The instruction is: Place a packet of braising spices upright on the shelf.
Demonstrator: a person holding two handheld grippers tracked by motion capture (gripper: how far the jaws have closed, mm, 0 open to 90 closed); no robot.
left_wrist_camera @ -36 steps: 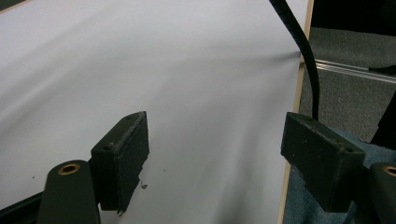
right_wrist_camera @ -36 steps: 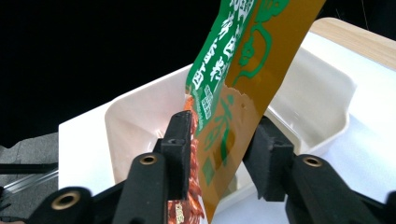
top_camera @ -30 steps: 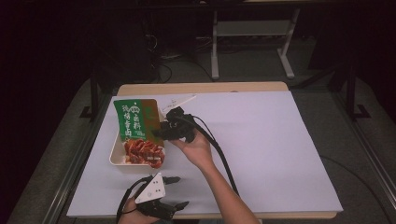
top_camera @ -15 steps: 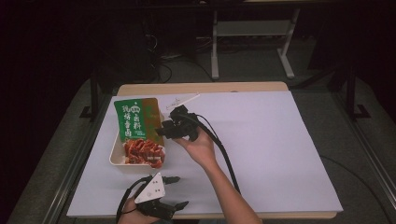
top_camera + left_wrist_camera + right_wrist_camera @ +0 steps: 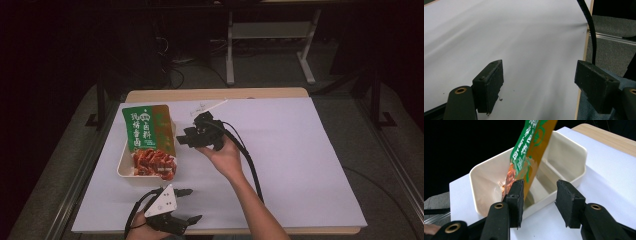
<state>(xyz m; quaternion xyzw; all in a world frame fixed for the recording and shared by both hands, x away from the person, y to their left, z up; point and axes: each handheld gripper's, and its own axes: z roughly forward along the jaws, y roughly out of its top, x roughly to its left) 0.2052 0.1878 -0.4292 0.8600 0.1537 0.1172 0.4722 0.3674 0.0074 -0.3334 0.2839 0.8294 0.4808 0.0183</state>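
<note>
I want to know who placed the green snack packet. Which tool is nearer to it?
Right. The right tool sits just off the right edge of the green snack packet lying in the cream tray, jaws apart and empty. The left tool rests at the table's near edge, below the tray.

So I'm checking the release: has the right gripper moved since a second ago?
Yes. The right gripper has drawn rightward off the food packet in the tray, jaws opening, nothing between them.

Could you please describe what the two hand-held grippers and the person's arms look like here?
Both grippers are black. The left gripper carries a pale grey three-cornered plate on top; its blocky fingers pivot on brass-coloured rivets. The right gripper has similar chunky fingers and trails a thick black cable along a bare, sleeveless forearm. Blue denim shows at the table edge.
</note>
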